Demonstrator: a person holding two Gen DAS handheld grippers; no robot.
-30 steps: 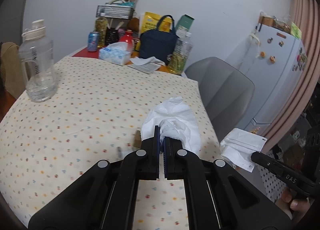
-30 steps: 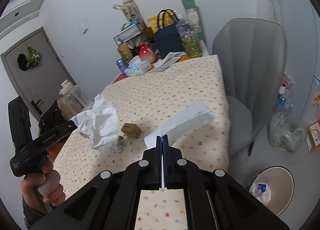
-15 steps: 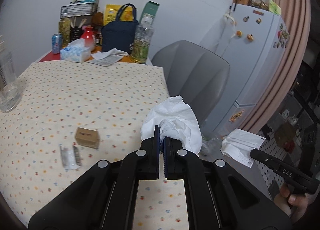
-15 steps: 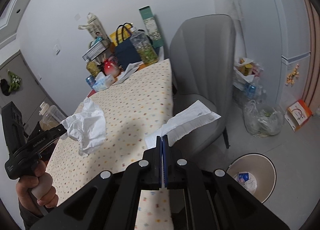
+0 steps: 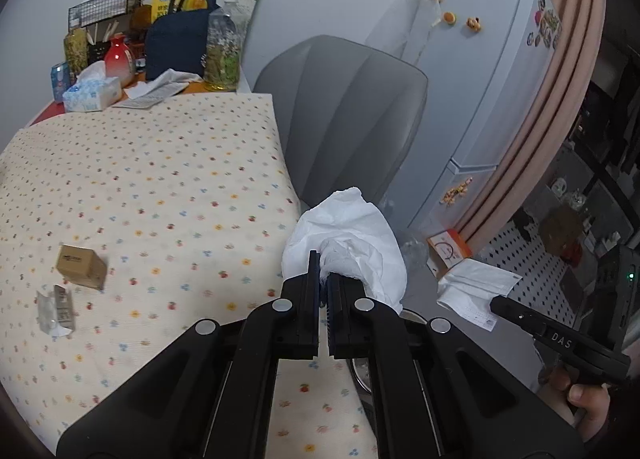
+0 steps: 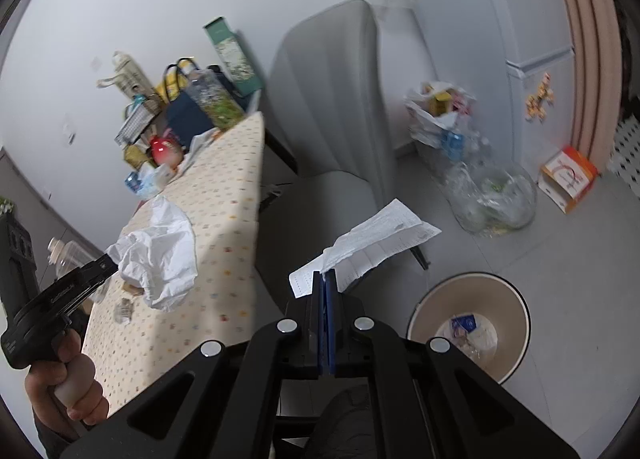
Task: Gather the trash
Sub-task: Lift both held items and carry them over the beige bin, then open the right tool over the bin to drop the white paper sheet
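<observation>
A: What's each claw doing?
B: The left claw (image 5: 323,279) pinches a crumpled white tissue (image 5: 352,243) beyond the edge of the dotted cream surface (image 5: 160,179). The right claw (image 6: 327,279) is pressed tight on a flat white paper receipt (image 6: 376,239).
A: Around them?
B: A round beige waste bin (image 6: 516,323) stands on the floor below. A small brown cardboard box (image 5: 80,265) and a clear wrapper (image 5: 56,309) lie on the surface.

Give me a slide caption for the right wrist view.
Right tongs pinching a receipt above the bin, left tongs holding a tissue.
</observation>
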